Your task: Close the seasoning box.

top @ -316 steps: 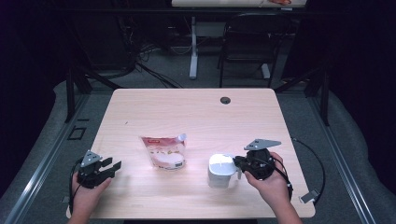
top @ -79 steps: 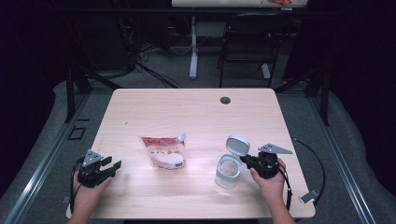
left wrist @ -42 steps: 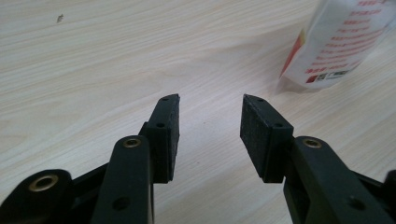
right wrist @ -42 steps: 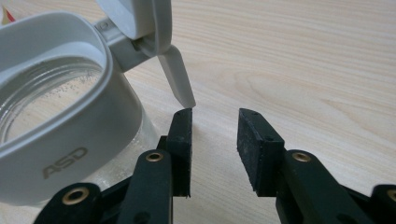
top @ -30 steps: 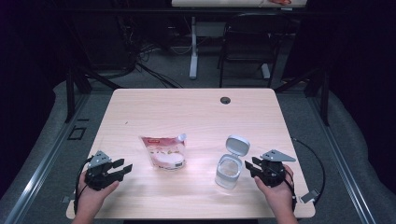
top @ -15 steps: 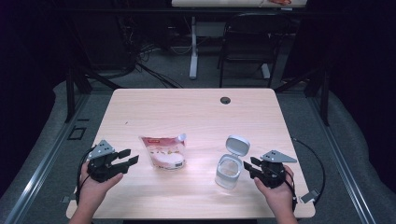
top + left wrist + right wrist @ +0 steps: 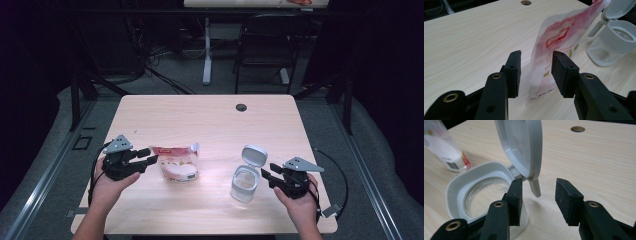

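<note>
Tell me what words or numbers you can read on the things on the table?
None can be read for sure.
Pouch: white writing in a red box, too blurred to read.
Pouch bottom: a barcode with tiny digits, too small to read.
Jar and its lid: no writing.

Nothing I can actually read: the pouch between my left jaws has a red label block with white characters too blurred to make out, and its barcode digits are too small in my right gripper view.
</note>
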Demonstrator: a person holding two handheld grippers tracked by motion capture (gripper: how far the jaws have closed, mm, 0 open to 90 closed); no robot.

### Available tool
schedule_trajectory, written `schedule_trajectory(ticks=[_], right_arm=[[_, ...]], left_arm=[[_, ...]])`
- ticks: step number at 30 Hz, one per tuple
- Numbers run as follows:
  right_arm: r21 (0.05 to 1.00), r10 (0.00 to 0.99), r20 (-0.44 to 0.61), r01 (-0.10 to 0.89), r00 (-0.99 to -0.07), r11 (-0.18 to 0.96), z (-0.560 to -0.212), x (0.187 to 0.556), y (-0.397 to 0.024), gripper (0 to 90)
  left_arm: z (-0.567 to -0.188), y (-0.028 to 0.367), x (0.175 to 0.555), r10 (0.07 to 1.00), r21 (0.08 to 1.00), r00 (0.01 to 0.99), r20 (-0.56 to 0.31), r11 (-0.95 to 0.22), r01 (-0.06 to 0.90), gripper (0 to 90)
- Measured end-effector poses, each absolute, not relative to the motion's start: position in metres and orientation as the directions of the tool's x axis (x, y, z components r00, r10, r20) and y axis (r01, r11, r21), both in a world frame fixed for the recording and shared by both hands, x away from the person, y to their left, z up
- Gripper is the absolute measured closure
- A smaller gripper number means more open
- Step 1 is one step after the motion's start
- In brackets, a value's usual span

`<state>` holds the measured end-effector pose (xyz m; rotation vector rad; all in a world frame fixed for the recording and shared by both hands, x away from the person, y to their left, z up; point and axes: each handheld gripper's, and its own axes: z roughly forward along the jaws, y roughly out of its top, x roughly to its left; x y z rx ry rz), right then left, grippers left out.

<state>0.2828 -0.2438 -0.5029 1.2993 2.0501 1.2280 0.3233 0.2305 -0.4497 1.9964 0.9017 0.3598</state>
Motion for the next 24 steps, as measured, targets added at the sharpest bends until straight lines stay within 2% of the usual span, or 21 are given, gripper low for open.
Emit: schedule_trajectory(ticks=[6, 8, 12, 17, 24], right_arm=[[0.852, 0.85, 0.082, 0.479, -0.52, 0.211, -0.485, 0.279, -0.237, 65.6], [0.856, 0.844, 0.057, 0.462, -0.533, 0.234, -0.477, 0.277, -0.233, 65.6], [0.861, 0.845, -0.002, 0.429, -0.535, 0.273, -0.461, 0.273, -0.227, 66.3], [0.869, 0.848, 0.021, 0.429, -0.529, 0.247, -0.448, 0.273, -0.225, 68.6], [0.876, 0.823, -0.002, 0.396, -0.568, 0.275, -0.435, 0.27, -0.21, 68.7]], left_arm=[[-0.445, 0.224, 0.329, 0.7, 0.814, 0.705, -0.109, -0.344, 0.467, 63.6], [-0.444, 0.223, 0.33, 0.699, 0.814, 0.708, -0.103, -0.35, 0.464, 66.6], [-0.442, 0.222, 0.331, 0.701, 0.807, 0.705, -0.109, -0.352, 0.474, 66.8], [-0.443, 0.221, 0.33, 0.703, 0.81, 0.703, -0.103, -0.351, 0.47, 65.7], [-0.444, 0.222, 0.329, 0.699, 0.814, 0.711, -0.077, -0.367, 0.449, 66.5]])
